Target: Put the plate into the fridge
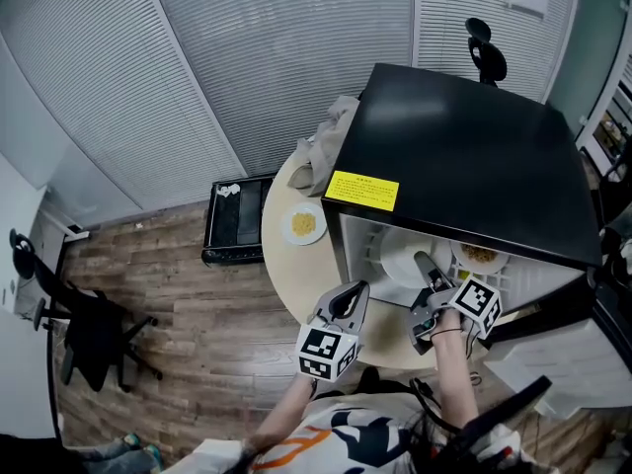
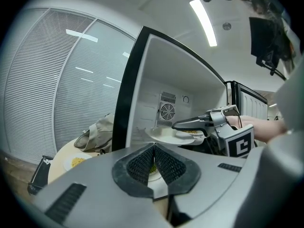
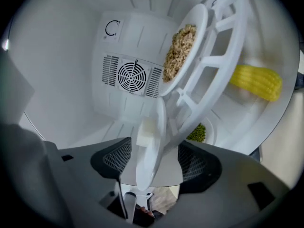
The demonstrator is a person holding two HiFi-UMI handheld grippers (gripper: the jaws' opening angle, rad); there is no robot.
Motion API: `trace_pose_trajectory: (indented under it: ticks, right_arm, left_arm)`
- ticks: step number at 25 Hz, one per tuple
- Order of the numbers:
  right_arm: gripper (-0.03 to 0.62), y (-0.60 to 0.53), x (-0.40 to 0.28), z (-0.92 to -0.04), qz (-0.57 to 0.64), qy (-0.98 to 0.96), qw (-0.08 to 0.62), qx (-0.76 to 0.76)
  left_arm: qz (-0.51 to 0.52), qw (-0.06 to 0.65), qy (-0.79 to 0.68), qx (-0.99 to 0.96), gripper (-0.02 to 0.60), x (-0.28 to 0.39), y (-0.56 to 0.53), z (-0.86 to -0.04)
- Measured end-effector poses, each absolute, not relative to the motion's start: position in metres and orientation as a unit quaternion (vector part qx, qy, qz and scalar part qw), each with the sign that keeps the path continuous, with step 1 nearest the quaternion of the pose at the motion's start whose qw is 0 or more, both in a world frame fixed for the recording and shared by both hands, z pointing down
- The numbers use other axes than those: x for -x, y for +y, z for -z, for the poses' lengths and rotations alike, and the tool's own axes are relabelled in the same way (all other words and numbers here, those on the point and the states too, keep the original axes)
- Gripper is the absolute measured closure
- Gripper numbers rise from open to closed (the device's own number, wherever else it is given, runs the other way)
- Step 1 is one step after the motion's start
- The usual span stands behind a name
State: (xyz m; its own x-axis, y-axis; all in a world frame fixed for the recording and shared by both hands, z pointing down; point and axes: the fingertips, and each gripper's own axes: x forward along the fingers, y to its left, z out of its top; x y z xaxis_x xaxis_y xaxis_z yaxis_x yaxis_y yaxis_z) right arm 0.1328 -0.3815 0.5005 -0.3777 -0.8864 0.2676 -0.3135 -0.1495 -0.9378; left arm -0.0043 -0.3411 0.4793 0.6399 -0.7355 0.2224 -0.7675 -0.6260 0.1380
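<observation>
Currently my right gripper (image 1: 425, 289) reaches through the open front of the fridge (image 1: 464, 156), which stands on the round tabletop (image 1: 296, 275) at about 1 o'clock from me. Its fingers are spread wide around the near rim of the plate (image 3: 148, 151), with a gap showing on either side, so I judge they are not clamping it. The plate is inside the fridge, at the front edge of the white shelf (image 3: 209, 75), which I take to be carrying its weight. It was brought in rim first, I think, to slide beside the grain plate (image 3: 183, 46) that sits deeper on the same shelf. Being round, the plate has no long axis. The left gripper view shows it level and face up, its near rim toward my hand at 6 o'clock. A small pale block (image 3: 145, 127) rests on it. My own camera shows it edge-on only because the gripper is rolled onto its side. Below the shelf lie a corn cob (image 3: 256, 82) and a dish of greens (image 3: 199, 133). My left gripper (image 1: 348, 299) hangs just outside the fridge, fingers pressed together on nothing, kept clear of the opening. At its 11 o'clock a second plate (image 1: 304, 225) of yellow food waits on the tabletop.
</observation>
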Motion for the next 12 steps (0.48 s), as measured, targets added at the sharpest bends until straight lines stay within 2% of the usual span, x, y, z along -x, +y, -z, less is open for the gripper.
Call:
trace_pose_trajectory:
  ticks: [4,12]
  right_arm:
    - [0.299,-0.365,-0.135,-0.494,0.56,0.614,0.248,0.498]
    - [0.299,-0.328,-0.128,-0.483,0.517,0.65,0.198,0.521]
  left_arm:
    - [-0.069,0.109,-0.417,-0.9,0.569,0.007,-0.336,-0.476]
    - [-0.064,0.104,-0.406,-0.906,0.569,0.012,-0.314,-0.469]
